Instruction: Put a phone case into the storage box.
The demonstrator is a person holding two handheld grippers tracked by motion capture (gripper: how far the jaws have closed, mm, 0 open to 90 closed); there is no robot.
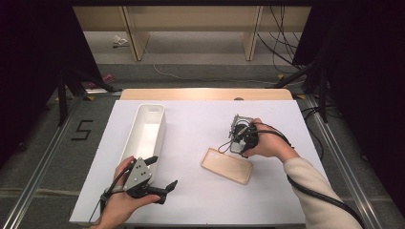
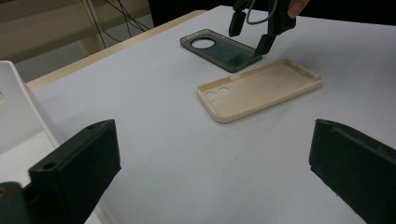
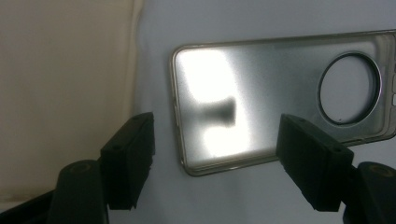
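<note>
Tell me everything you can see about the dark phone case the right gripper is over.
The dark phone case is translucent smoky grey with a glossy inside, a raised rim and one large round camera cutout. It lies flat, open side up, on the white table, just beyond the beige case. The right gripper, open, straddles its end.

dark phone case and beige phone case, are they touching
Apart. The left gripper view shows a strip of bare white table between the dark phone case and the beige phone case; they lie side by side.
</note>
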